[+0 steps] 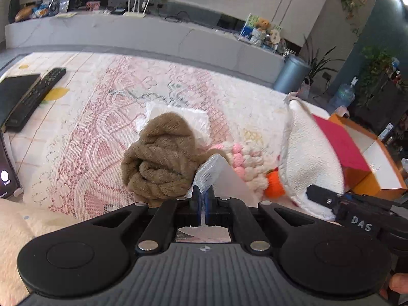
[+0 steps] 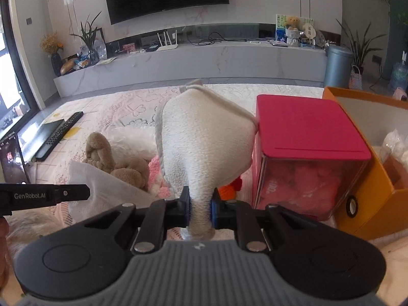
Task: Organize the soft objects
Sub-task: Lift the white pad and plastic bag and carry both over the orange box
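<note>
My left gripper (image 1: pixel 203 205) is shut on a thin white cloth (image 1: pixel 224 178) with a ribbed hem, held just above the table. A brown plush towel (image 1: pixel 160 158) lies bunched beyond it, and a pink-and-cream knitted piece (image 1: pixel 246 160) with an orange knitted bit (image 1: pixel 274 187) lies to its right. My right gripper (image 2: pixel 200 205) is shut on a white fleece cloth (image 2: pixel 204 137) and holds it up. The same fleece cloth (image 1: pixel 308 158) shows at the right of the left wrist view. The brown towel (image 2: pixel 119 163) and the thin white cloth (image 2: pixel 102 183) lie at the left of the right wrist view.
A pink-lidded clear box (image 2: pixel 306 158) with pink soft things stands right of the fleece cloth, and an open orange box (image 2: pixel 369 191) stands beyond it. A remote (image 1: pixel 35 97), a dark tablet (image 1: pixel 12 94) and a phone (image 2: pixel 11 160) lie at the left on the lace tablecloth (image 1: pixel 102 117).
</note>
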Demonstrator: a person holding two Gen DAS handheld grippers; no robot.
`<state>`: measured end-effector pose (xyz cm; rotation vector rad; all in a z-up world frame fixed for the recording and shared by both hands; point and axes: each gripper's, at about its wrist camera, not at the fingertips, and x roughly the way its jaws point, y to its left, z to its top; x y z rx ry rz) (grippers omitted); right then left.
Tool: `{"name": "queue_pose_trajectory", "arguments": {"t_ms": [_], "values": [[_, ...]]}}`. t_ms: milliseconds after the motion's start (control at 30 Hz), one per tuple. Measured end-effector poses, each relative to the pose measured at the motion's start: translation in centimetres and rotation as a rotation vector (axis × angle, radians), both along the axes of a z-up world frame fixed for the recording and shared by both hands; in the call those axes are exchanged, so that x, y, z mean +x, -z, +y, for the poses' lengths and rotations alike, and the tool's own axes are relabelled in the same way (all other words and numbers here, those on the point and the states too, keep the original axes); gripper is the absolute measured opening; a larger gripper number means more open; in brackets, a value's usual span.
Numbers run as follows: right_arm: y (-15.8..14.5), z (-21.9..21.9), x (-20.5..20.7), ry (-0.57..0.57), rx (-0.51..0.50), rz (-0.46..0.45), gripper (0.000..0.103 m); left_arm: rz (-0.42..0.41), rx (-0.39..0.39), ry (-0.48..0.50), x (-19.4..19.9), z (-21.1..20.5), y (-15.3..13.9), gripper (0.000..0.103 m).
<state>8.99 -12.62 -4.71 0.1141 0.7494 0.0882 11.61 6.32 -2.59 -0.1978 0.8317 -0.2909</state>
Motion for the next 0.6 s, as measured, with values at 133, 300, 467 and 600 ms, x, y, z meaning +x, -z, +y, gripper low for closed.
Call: {"name": "queue_pose_trajectory", "arguments": {"t_ms": [133,300,467,600], "values": [[-1.2,-0.3,-1.0,-0.009,0.019,-0.012,0.013,-0.057,-0.017,0.019,-1.5,-0.7,-2.1,0.002],[-3.5,-1.1,-3.2,0.013,0.050,-0.055,0.013,-0.131,-0.035,0.044,-3.8,-1.7,-5.1,0.001],[-5.8,-3.2,-5.5,0.037,0.092,-0.108,0.013,-0.207,-0.011,0.093,-5.7,-3.9,-7.7,0.001],[-7.5,-5.6,-7.5,0.063,0.106,-0.160,0.013,-0.257,0.001,0.137,-6.4,-6.1,-9.4,0.001]]}}
